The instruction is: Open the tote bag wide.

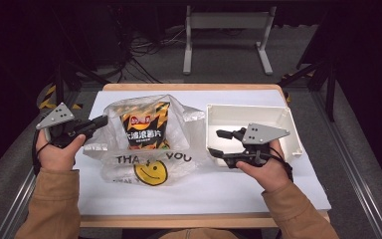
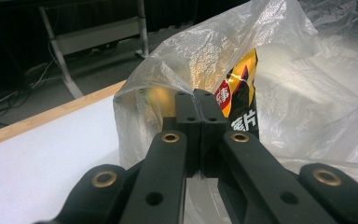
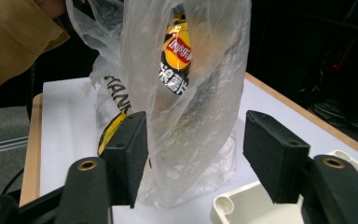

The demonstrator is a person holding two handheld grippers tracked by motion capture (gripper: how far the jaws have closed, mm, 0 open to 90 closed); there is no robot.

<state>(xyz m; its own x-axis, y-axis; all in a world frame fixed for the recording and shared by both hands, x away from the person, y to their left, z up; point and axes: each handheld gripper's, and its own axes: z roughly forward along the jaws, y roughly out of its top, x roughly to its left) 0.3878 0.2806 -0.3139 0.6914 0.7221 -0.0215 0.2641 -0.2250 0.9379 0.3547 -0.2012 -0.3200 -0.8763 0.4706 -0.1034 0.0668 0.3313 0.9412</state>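
Note:
A clear plastic bag (image 1: 184,119) printed with "THANK YOU" and a yellow smiley stands on the white table top. Inside it is an orange and black chips packet (image 1: 144,130), upright. My left gripper (image 1: 103,121) is at the bag's left side, shut on its upper rim; in the left gripper view the jaws (image 2: 195,100) meet on the film (image 2: 200,51) with the packet (image 2: 240,93) behind. My right gripper (image 1: 218,142) hovers open over the left end of a white bin (image 1: 291,127), apart from the bag. Past its fingertips (image 3: 196,154) the bag (image 3: 205,116) and packet (image 3: 177,60) show farther off.
The white bin (image 3: 233,205) sits at the table's right, empty where it shows. A bare white table top (image 1: 204,191) lies in front of the bag. Beyond the far edge stand a grey metal frame (image 1: 226,22) and cables on the floor.

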